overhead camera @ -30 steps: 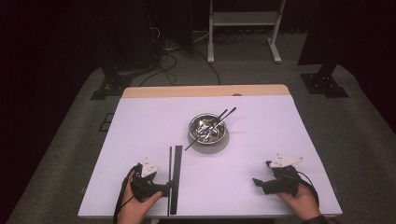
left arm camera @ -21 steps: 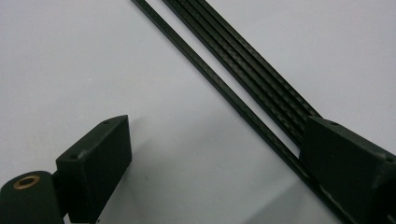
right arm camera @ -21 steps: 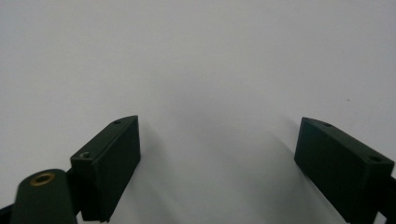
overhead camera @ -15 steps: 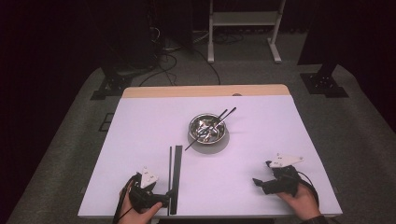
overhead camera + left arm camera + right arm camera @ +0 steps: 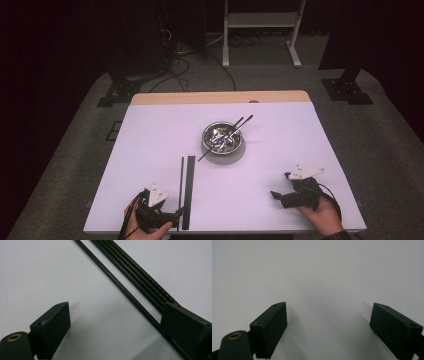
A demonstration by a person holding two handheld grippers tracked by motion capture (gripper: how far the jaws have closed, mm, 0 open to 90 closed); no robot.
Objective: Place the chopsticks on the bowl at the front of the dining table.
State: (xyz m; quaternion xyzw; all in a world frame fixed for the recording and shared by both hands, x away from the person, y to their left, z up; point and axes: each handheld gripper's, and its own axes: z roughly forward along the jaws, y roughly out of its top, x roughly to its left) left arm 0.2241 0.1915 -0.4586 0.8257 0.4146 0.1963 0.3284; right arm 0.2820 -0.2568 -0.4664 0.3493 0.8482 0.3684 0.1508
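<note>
Thin black strip (image 5: pixel 125 290) runs beside the spread left claw's (image 5: pixel 115 325) right jaw.

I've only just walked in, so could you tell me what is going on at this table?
A person holds a gripper in each hand at a white table. The left gripper, jaws open, sits at the near end of a thin black rod lying beside a wider black strip; the rod runs between its jaws. The right gripper rests open on bare table. A metal bowl with utensils stands mid-table.
</note>
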